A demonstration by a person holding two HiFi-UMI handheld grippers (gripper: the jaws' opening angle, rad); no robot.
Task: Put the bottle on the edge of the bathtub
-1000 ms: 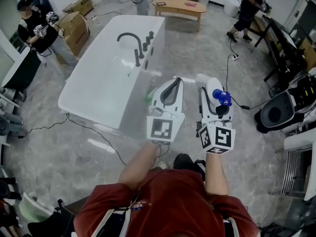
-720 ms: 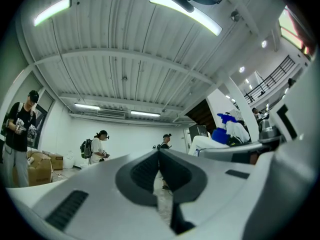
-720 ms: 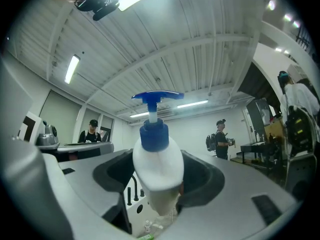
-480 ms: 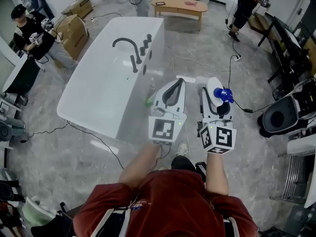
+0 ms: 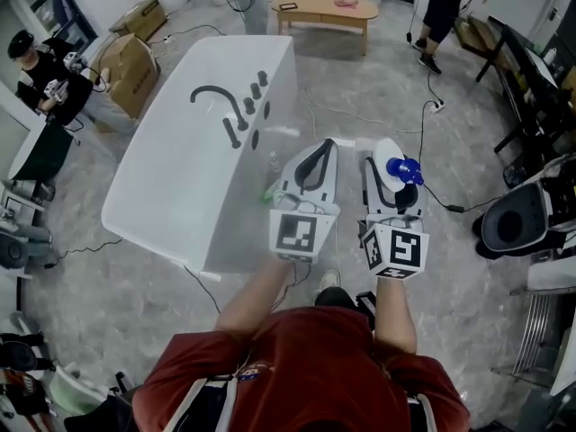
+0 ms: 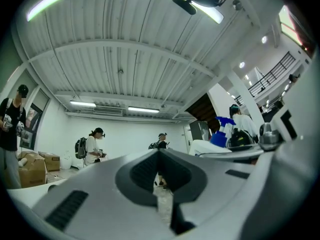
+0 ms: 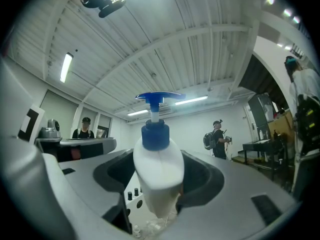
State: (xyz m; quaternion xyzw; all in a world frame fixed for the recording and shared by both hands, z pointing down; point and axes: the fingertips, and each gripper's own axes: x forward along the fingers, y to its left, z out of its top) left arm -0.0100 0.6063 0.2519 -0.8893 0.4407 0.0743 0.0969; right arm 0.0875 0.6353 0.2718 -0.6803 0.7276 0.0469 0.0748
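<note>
A white bottle (image 5: pixel 389 154) with a blue pump (image 5: pixel 402 170) stands upright in my right gripper (image 5: pixel 385 148), whose jaws are shut on its body. The right gripper view shows the bottle (image 7: pixel 158 171) filling the gap of that gripper (image 7: pixel 158 156), pump on top. To its left my left gripper (image 5: pixel 321 145) is held at the same height, shut and empty; its closed jaws (image 6: pixel 159 154) point into the room. Both grippers hover over the floor beside the right wall of the white bathtub (image 5: pixel 171 183). A black faucet (image 5: pixel 216 102) stands on the tub's far edge.
A wooden low table (image 5: pixel 324 9) stands beyond the tub, and cardboard boxes (image 5: pixel 130 57) lie to its left. People stand at the left edge and the far right. Cables (image 5: pixel 423 124) run over the floor, and dark equipment (image 5: pixel 513 223) sits at the right.
The head view has shifted, so the tub sits lower and more to the left in the frame. Both grippers keep their pose, and the bottle stays in the right one.
</note>
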